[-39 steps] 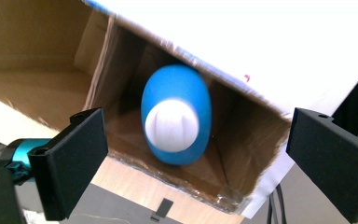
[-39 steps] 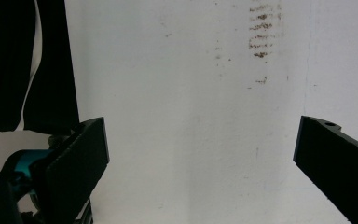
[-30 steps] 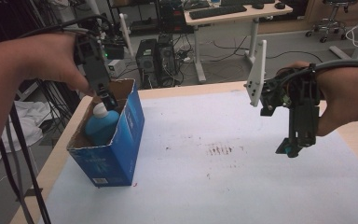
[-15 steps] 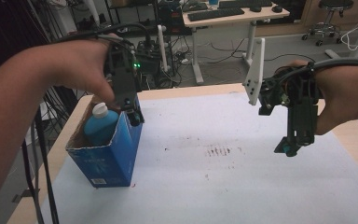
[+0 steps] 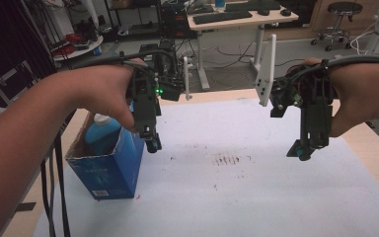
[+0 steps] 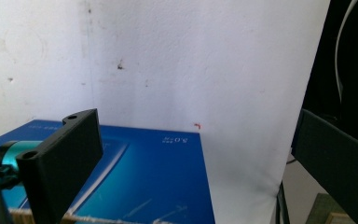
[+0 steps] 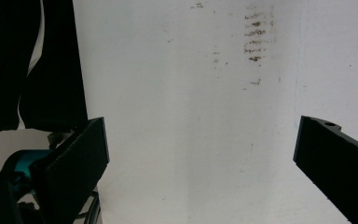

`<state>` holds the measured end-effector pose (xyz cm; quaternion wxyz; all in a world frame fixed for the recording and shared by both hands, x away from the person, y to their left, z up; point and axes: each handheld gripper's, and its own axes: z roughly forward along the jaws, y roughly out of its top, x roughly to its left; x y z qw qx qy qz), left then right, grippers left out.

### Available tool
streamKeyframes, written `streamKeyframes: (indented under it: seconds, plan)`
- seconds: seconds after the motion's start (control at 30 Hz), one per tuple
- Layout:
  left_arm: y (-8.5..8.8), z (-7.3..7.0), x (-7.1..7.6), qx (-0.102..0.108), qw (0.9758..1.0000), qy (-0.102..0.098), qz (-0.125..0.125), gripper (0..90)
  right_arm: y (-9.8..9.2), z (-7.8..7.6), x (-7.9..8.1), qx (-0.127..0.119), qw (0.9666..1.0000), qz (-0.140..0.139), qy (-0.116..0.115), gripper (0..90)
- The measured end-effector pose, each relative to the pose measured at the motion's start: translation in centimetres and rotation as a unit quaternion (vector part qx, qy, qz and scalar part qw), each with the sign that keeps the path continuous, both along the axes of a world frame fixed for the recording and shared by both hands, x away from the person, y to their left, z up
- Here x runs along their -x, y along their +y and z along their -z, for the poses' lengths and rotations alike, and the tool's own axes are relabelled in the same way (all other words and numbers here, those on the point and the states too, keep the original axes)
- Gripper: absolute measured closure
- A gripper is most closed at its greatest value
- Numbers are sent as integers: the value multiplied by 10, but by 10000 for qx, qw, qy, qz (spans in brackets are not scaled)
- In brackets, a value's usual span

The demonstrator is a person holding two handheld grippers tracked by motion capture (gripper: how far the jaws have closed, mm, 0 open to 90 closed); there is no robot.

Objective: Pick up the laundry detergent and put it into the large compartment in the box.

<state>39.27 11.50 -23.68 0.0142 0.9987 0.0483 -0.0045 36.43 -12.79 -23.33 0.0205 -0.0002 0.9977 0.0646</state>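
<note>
I am working two hand-held grippers over a white table sheet (image 5: 256, 187). At the left edge of the table stands an open blue box (image 5: 109, 165), and a blue bottle with a white cap (image 5: 100, 129) sits upright inside it, its cap showing above the rim.

My left gripper (image 5: 151, 140) hangs just beside the box's right wall, tips pointing down, near the top edge. In the left gripper view its two black jaws stand wide apart with nothing between them; the blue side of the box lies below them.

My right gripper (image 5: 303, 148) hovers well apart from the box, above the right half of the sheet, beyond a patch of brown smudges (image 5: 225, 159). In the right gripper view its jaws are also spread wide and hold nothing.

I judge that the bottle is placed in the box and the left gripper is clear of it. If the box is next, the left gripper must close on its wall; the right gripper would need to travel across the sheet to help steady it.
</note>
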Motion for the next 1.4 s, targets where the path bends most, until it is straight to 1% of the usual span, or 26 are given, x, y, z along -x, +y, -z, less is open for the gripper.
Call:
streamKeyframes:
  seconds: [0.03, 0.13, 0.27, 0.37, 0.47, 0.5, 0.57, 0.73, 0.8, 0.93, 1.0, 1.13, 1.23, 1.4]
  plan:
    - [0, 2, 0, -3, 10000, -2, 48, 17, 0, -1, -1, 1, 10000, -14, 13, 23]
    - [0, 9, -1, -18, 9999, 101, 20, 18, 0, 0, -2, 1, 10000, -18, 16, 23]
    - [1, 13, -2, -41, 9999, 121, -7, 18, 0, 0, -5, -3, 10000, -71, 42, 23]
    - [1, 15, -1, 28, 9999, 128, -38, 18, 0, 0, -6, 18, 10000, -83, 41, 23]
    - [0, 18, -1, 38, 9999, 105, -51, 18, 1, 0, -7, -2, 9999, -102, 32, 23]
    - [0, 19, -1, 14, 9999, 134, -71, 18, 0, -1, -7, -1, 9999, -113, 27, 22]
    - [-1, 22, -1, -16, 9999, 120, -35, 18, 0, -1, -7, -5, 10000, -96, 23, 23]
    - [-2, 21, -1, 29, 9999, 127, -41, 18, 1, 0, -7, 4, 10000, -95, 11, 23]
    - [-2, 22, -2, 15, 9999, 153, -40, 18, 2, 0, -7, 5, 9999, -113, 11, 23]
    - [-1, 24, -2, 7, 9999, 137, -32, 18, 3, 0, -6, 10, 9999, -109, 12, 22]
    - [-1, 25, -3, -2, 9998, 178, -37, 17, 4, 1, -6, 23, 10000, -87, 16, 23]
    - [1, 25, -4, -3, 9998, 163, -62, 18, 4, 0, -6, 30, 10000, -67, 12, 23]
    - [2, 25, -4, 17, 9997, 208, -118, 17, 4, 1, -7, 34, 10000, -86, 25, 23]
    - [2, 25, -4, -24, 9998, 142, -127, 18, 4, 1, -7, 26, 10000, -78, 27, 23]
